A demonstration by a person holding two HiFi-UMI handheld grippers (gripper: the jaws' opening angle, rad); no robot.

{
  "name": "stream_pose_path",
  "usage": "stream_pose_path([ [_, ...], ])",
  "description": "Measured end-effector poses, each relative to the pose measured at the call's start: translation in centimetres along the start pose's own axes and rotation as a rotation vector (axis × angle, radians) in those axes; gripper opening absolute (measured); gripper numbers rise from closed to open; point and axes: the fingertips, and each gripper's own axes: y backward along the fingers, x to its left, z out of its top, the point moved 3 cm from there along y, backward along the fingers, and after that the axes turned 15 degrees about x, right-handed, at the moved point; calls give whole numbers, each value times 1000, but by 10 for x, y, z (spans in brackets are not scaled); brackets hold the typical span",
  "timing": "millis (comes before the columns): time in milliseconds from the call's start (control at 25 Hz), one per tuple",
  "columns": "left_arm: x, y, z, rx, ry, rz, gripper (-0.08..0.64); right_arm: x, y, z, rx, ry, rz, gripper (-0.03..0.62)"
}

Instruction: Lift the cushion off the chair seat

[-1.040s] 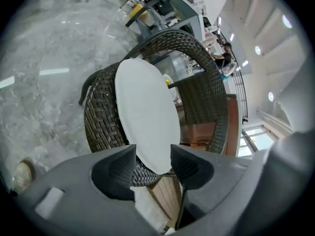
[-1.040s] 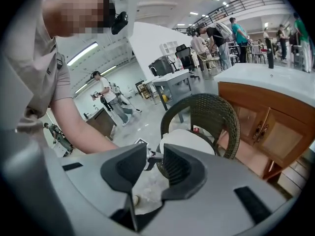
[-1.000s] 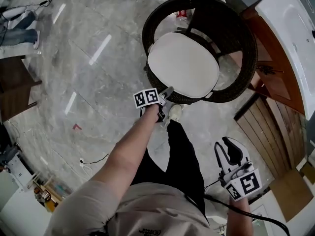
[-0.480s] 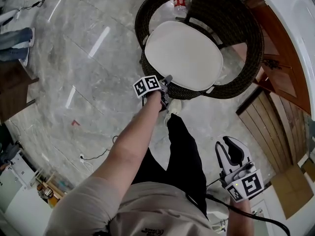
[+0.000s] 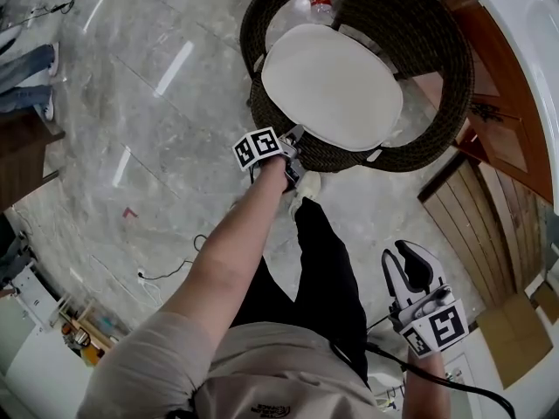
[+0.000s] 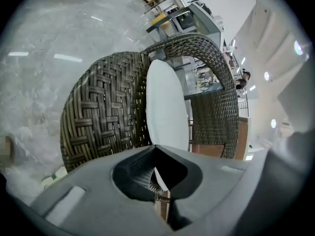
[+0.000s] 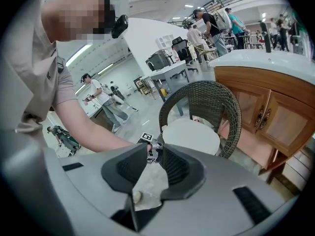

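Observation:
The white cushion (image 5: 332, 85) lies flat on the seat of the round dark wicker chair (image 5: 437, 51). My left gripper (image 5: 295, 136) reaches to the cushion's near left edge. Its jaws have just been closing and now stand shut, with a thin white sliver of the cushion's edge pinched between them. In the left gripper view the cushion (image 6: 165, 102) runs straight up from the gripper (image 6: 156, 173), with the chair's wicker wall (image 6: 103, 117) to its left. My right gripper (image 5: 410, 264) hangs open and empty low on the right, well short of the chair. Its own view shows the cushion (image 7: 189, 136) beyond the gripper (image 7: 155, 163).
A wooden cabinet with a white countertop (image 5: 515, 51) stands right of the chair. A bottle (image 5: 320, 0) lies on the floor behind it. My own leg and shoe (image 5: 307, 186) are just in front of the chair. A thin cable (image 5: 166, 278) crosses the marble floor. Several people stand far off (image 7: 211, 23).
My left gripper has moved up against the cushion's front edge. The right gripper has stayed where it was at the lower right.

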Motion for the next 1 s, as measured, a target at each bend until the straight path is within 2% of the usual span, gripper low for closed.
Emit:
stream_pose_path([
  [200,8,-1,-2,10,-11,-21,8,-2,-1,-3,0,-13,4,104],
  [240,9,-4,-2,15,-16,-20,23,-3,-2,-5,4,-19,5,104],
  [320,5,-9,-2,19,-21,-33,109,-4,-4,-9,11,-28,8,104],
  [480,-2,-16,-2,13,-27,-67,156,-3,-9,-9,11,-39,15,104],
  [720,-8,-31,10,8,3,-137,145,-11,-13,-14,19,-58,6,103],
  [840,-14,-29,14,14,-20,-137,86,-12,-13,-12,16,-54,5,101],
  [1000,-33,-12,7,6,-49,-158,64,-6,-7,-2,2,-35,0,98],
])
